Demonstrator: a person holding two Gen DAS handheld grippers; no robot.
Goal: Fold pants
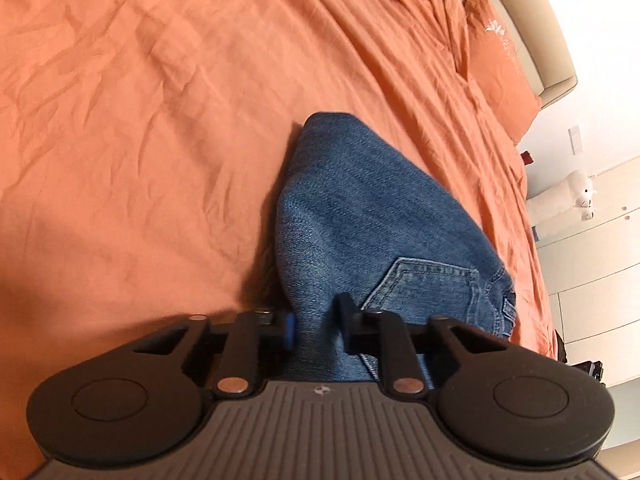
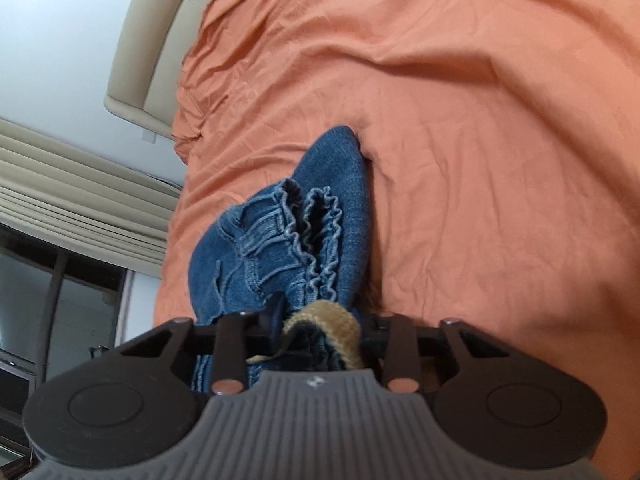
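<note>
Fingers of our left gripper [image 1: 314, 322] and right gripper [image 2: 320, 326] clench the jeans [image 1: 360, 216], lifted over the bed [image 1: 160, 120]. Probably mid-fold; next we lay them flat, edges aligned.

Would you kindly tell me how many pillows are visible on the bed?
1: an orange pillow lies at the bed's head against the beige headboard. Others may be hidden outside both views.
</note>
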